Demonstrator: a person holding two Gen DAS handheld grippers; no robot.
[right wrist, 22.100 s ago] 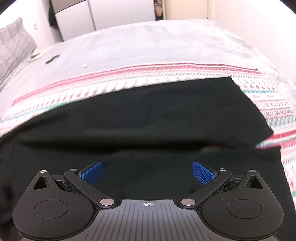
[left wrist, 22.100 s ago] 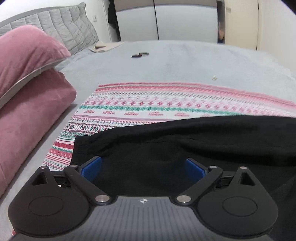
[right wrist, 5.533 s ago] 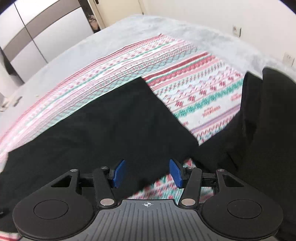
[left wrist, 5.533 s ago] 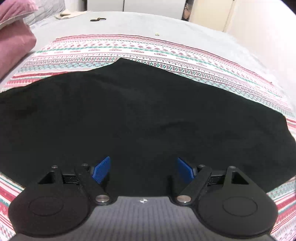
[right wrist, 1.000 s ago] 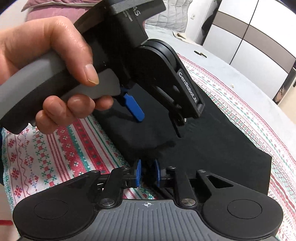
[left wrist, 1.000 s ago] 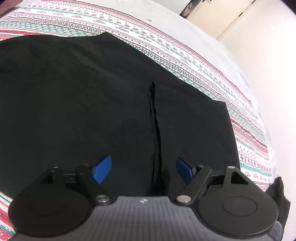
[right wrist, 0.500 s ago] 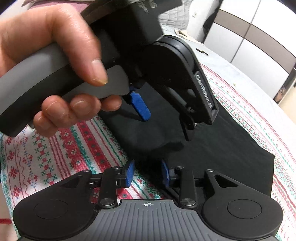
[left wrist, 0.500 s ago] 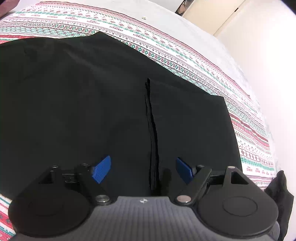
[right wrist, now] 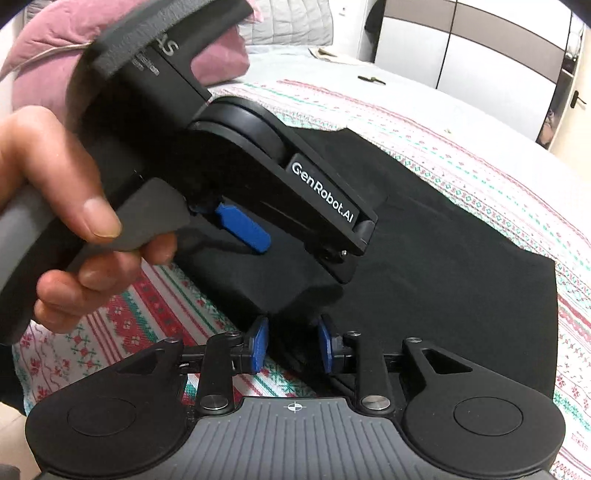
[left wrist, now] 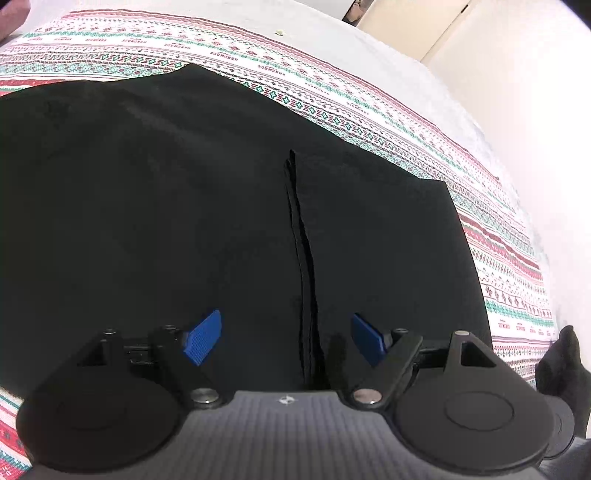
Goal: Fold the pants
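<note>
Black pants (left wrist: 147,206) lie flat on a patterned blanket (left wrist: 369,107), with a folded-over layer whose edge (left wrist: 303,258) runs away from me down the middle. My left gripper (left wrist: 286,338) hovers open just above that edge, nothing between its pads. In the right wrist view a hand (right wrist: 55,206) holds the left gripper, whose blue finger (right wrist: 243,229) hangs over the pants (right wrist: 443,258). My right gripper (right wrist: 291,347) sits low at the pants' near corner. Its jaws are closing, a small gap remains, and the fabric edge lies between the pads without being pinched.
Pink pillows (right wrist: 55,55) and a grey padded headboard (right wrist: 295,22) stand at the bed's head. A wardrobe (right wrist: 480,44) is behind the bed, with a small dark object (right wrist: 371,79) on the cover. Another black garment (left wrist: 565,369) hangs at the bed's right edge by the wall.
My right gripper's jaws went from nearly shut on the pants' corner to a wider gap, and its view rolled a little. The left gripper stayed open and almost still.
</note>
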